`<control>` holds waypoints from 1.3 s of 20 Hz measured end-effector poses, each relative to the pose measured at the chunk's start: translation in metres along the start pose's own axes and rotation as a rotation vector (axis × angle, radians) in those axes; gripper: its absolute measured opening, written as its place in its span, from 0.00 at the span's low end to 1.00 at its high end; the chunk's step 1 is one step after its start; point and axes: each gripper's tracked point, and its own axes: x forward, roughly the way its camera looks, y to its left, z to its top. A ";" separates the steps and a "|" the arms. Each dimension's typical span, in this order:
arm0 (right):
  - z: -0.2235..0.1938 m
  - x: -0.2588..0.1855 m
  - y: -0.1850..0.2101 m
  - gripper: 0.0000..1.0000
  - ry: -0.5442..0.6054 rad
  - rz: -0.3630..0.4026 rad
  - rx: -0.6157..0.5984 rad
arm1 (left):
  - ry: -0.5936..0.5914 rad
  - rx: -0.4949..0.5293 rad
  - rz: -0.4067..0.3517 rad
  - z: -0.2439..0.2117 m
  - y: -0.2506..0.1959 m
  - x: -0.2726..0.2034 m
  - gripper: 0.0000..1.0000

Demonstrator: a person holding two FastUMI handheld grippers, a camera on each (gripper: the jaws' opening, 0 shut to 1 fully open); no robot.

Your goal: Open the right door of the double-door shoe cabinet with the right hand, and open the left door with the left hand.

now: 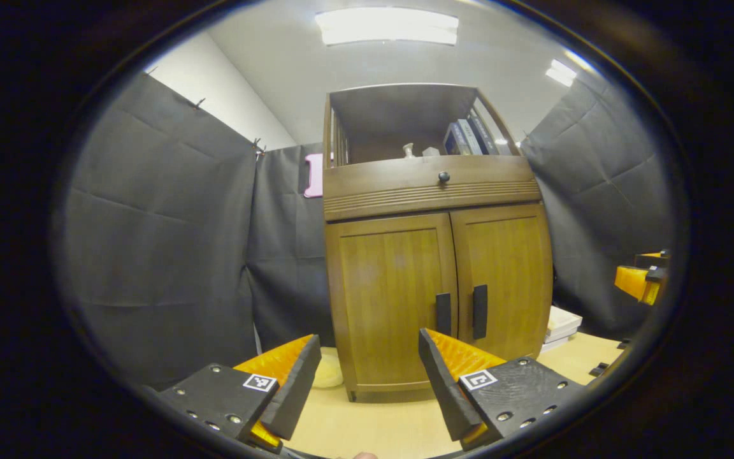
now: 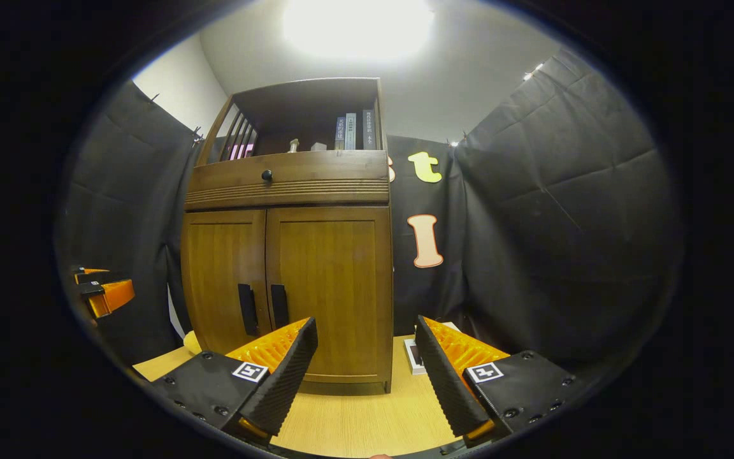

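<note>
A wooden shoe cabinet stands on a light wood table, both doors shut. Its left door and right door each carry a dark vertical handle, the left handle and the right handle side by side at the centre seam. My left gripper is open, low in front of the left door, well short of it. In the right gripper view the cabinet shows the right door and its handle. My right gripper is open, off the cabinet's right front corner.
Above the doors sit a drawer with a round knob and an open shelf with books. A stack of flat white things lies on the table right of the cabinet. Black cloth walls close in on both sides.
</note>
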 end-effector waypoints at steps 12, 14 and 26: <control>0.009 0.051 0.012 0.97 -0.027 0.121 0.025 | 0.025 0.025 0.085 0.004 -0.012 -0.014 0.90; 0.011 0.065 0.023 0.96 -0.035 0.136 0.026 | 0.026 0.030 0.095 0.003 -0.007 -0.013 0.90; -0.004 0.144 0.102 0.97 -0.024 0.190 0.032 | 0.035 0.024 0.140 -0.011 0.050 0.025 0.90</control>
